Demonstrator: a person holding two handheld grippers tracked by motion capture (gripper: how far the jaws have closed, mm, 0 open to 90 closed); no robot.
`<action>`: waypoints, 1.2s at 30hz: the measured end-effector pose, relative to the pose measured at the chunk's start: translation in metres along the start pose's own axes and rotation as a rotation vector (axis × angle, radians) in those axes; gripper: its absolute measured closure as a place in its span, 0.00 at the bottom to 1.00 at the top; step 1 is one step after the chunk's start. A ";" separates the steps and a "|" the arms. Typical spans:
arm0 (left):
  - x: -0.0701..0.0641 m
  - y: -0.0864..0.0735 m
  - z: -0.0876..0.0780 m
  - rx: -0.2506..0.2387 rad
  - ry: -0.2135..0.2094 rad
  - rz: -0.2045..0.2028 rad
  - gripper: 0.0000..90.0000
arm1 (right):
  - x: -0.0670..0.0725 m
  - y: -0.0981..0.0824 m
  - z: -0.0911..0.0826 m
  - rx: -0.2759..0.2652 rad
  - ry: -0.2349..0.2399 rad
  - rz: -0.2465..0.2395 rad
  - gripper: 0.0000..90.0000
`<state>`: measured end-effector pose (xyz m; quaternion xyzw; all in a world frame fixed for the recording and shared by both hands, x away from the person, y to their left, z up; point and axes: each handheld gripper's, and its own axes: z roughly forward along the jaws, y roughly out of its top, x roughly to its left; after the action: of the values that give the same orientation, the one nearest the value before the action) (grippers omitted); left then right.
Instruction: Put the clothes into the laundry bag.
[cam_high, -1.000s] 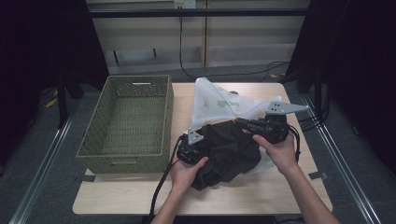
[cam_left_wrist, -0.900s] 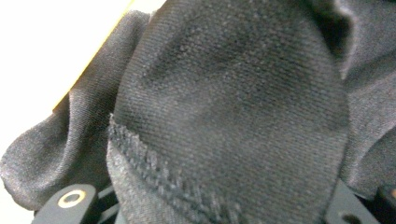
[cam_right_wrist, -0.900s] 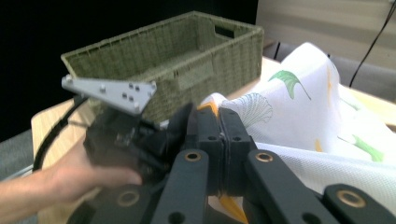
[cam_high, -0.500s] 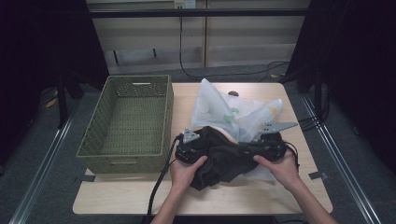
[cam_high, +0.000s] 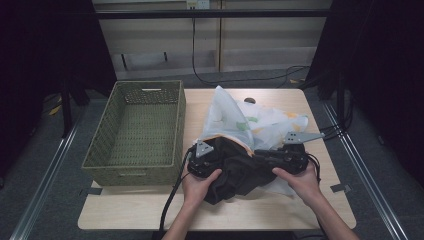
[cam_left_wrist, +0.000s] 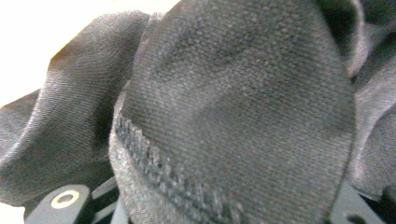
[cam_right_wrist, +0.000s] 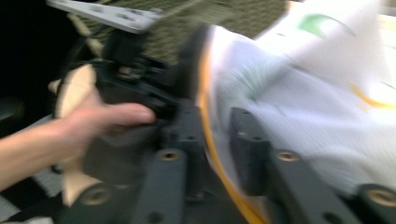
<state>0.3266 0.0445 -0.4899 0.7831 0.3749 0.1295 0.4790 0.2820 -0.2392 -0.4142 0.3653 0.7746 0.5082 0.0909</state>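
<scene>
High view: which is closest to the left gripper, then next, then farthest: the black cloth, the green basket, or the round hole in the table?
From the left gripper:
1. Black cloth, touching it, just to its right.
2. Green basket, beside it on the left.
3. Round hole, farthest, near the table's far edge behind the white cloth.

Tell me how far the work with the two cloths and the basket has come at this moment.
Nothing looks finished: the green woven basket holds no cloth. In hand: the left tool is buried in the black garment, and the right tool has the orange-edged hem of the white printed cloth between its jaws, which are not closed on it. Both cloths lie bunched together on the table. Probably left: separating them and putting them away.
</scene>
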 end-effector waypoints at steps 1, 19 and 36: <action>0.000 0.000 0.000 0.000 0.000 0.000 0.69 | 0.000 0.000 0.000 0.000 0.000 0.000 0.72; 0.010 -0.001 -0.001 -0.024 -0.067 -0.064 0.68 | -0.014 -0.021 -0.019 0.098 -0.132 -0.084 0.77; 0.008 0.051 -0.052 -0.302 -0.136 -0.150 0.72 | 0.016 0.017 -0.029 -0.067 0.037 -0.041 1.00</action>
<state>0.3261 0.0708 -0.4211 0.6790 0.3752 0.0948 0.6239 0.2637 -0.2464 -0.3824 0.3365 0.7661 0.5386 0.0992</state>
